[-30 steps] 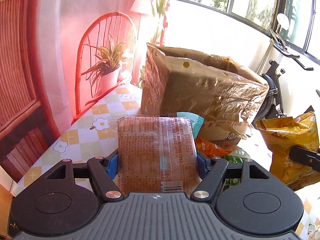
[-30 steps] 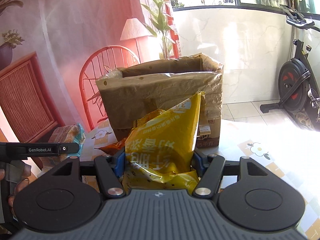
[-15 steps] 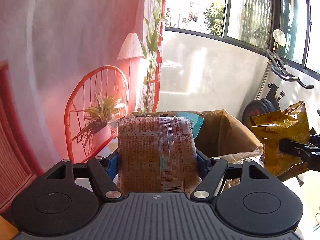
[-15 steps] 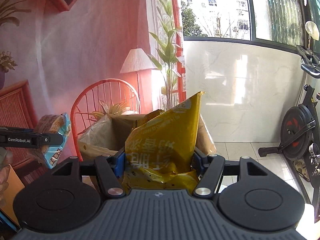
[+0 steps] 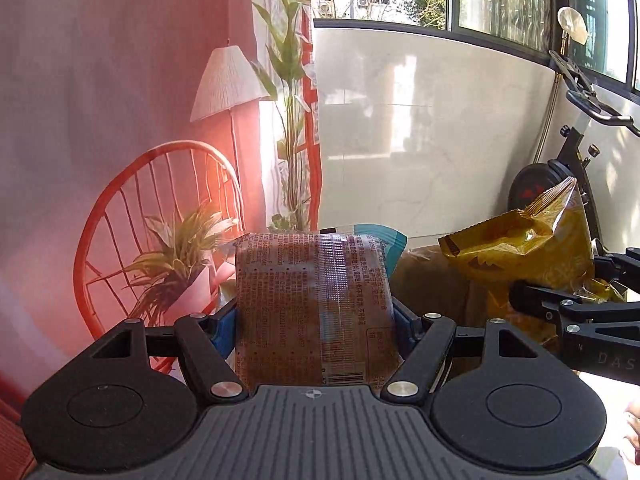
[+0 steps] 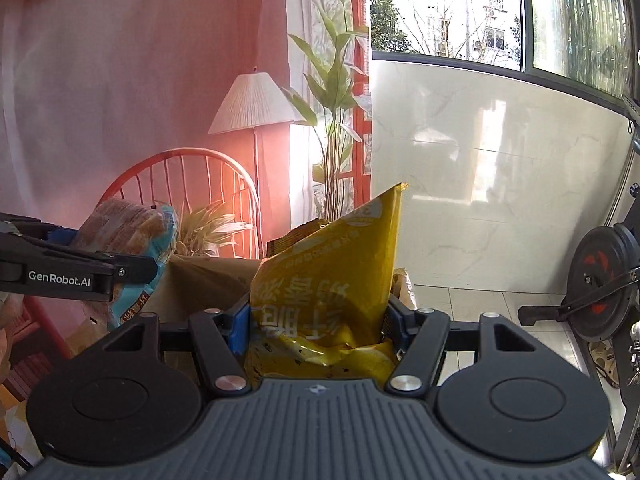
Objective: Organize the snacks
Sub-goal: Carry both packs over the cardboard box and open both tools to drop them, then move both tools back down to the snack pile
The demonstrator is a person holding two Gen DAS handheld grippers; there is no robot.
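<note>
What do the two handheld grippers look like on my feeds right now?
Both match: the left gripper and right gripper have a dark grey ribbed body, black scissor-style linkage arms with silver pivot pins, two round black discs, and blue pads inside the jaws. The left one's side reads "GenRobot.AI" in white. No cables or sleeves show.

Setting: a home, sunlit living area. Evidence: pink wall with floor lamp (image 6: 256, 100), red rattan chair (image 5: 160, 216) and potted plant (image 5: 180, 272); tall leafy plant (image 6: 336, 92) by large windows (image 6: 440, 8) facing apartment blocks; exercise bike (image 6: 604, 280) on tiled floor.
</note>
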